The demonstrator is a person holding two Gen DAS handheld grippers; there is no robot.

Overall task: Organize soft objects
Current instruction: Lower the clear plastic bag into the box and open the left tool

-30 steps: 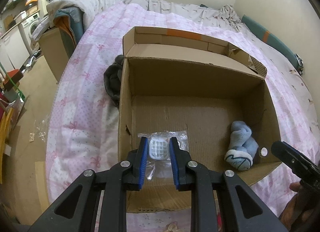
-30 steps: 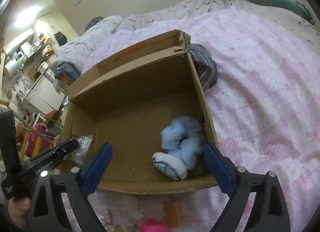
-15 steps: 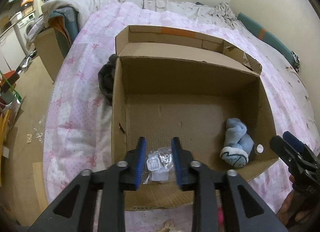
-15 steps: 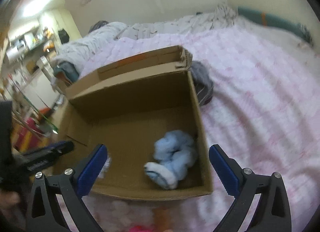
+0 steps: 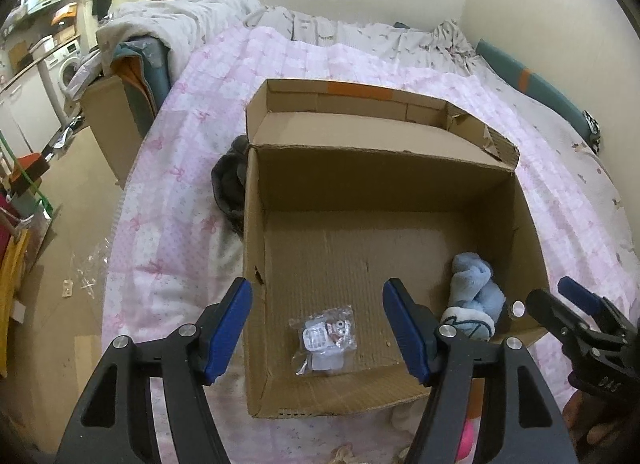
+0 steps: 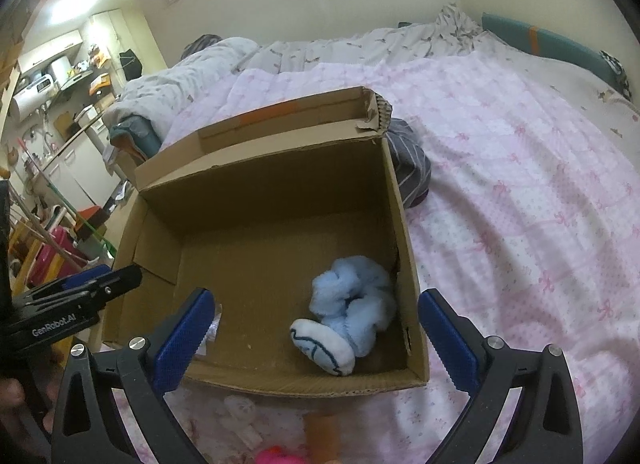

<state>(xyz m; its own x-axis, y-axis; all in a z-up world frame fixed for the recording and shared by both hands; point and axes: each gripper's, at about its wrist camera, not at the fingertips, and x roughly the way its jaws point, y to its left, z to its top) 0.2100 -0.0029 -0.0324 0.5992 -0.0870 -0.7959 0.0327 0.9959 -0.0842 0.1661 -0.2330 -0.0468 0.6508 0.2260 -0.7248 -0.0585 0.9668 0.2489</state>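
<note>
An open cardboard box (image 5: 380,179) sits on a pink quilt. On its floor near the front wall lies a clear plastic bag of small white pieces (image 5: 324,338). My left gripper (image 5: 318,304) hovers above it with its jaws opening; the bag lies free below the gap, touched by neither pad. A fluffy light-blue soft toy (image 5: 474,296) rests in the box's right front corner. In the right wrist view the box (image 6: 260,159) and the blue toy (image 6: 352,304) lie under my right gripper (image 6: 316,304), which is open wide with nothing held. The bag (image 6: 214,328) peeks out beside its left finger.
A dark striped cloth (image 5: 228,187) (image 6: 408,159) lies against the box's far outer corner. A pink thing (image 6: 276,456) and an orange thing (image 6: 324,428) sit on the quilt in front of the box. The floor and a brown carton (image 5: 108,119) are at the left.
My left gripper has opened and let go of the plastic bag, which now lies on the box floor. The right gripper stays open over the blue toy.
</note>
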